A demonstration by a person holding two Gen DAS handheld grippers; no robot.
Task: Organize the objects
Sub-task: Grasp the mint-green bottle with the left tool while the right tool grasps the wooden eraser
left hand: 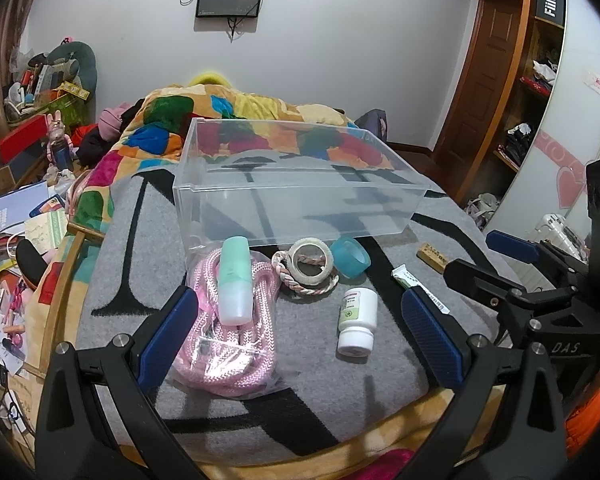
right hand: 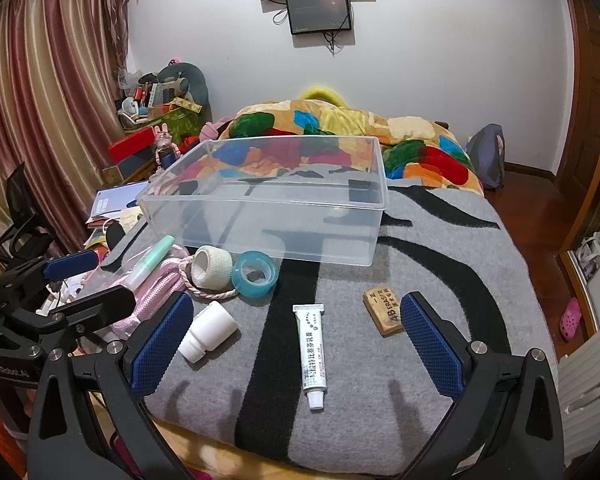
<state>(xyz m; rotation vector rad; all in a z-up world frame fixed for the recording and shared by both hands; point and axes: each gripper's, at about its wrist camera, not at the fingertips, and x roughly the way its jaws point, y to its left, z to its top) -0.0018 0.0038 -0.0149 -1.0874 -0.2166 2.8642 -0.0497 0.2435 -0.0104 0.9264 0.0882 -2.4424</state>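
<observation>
A clear plastic bin point(left hand: 296, 184) point(right hand: 268, 204) stands empty on the grey blanket. In front of it lie a bagged pink rope point(left hand: 236, 336) with a mint green bottle point(left hand: 234, 280) on top, a braided cord ring point(left hand: 300, 280), a white bandage roll point(left hand: 312, 260) point(right hand: 212, 264), a blue tape roll point(left hand: 350, 256) point(right hand: 256, 272), a white pill bottle point(left hand: 358, 320) point(right hand: 210, 330), an ointment tube point(right hand: 312, 356) and an eraser point(right hand: 384, 310). My left gripper point(left hand: 300, 336) is open above the rope and pill bottle. My right gripper point(right hand: 296, 340) is open over the tube.
A colourful quilt point(right hand: 340, 136) lies bunched behind the bin. The bed's front edge point(left hand: 340, 452) is just below the grippers. Cluttered boxes and papers point(left hand: 28, 220) fill the floor on the left. A wooden door and shelves point(left hand: 512, 80) stand on the right.
</observation>
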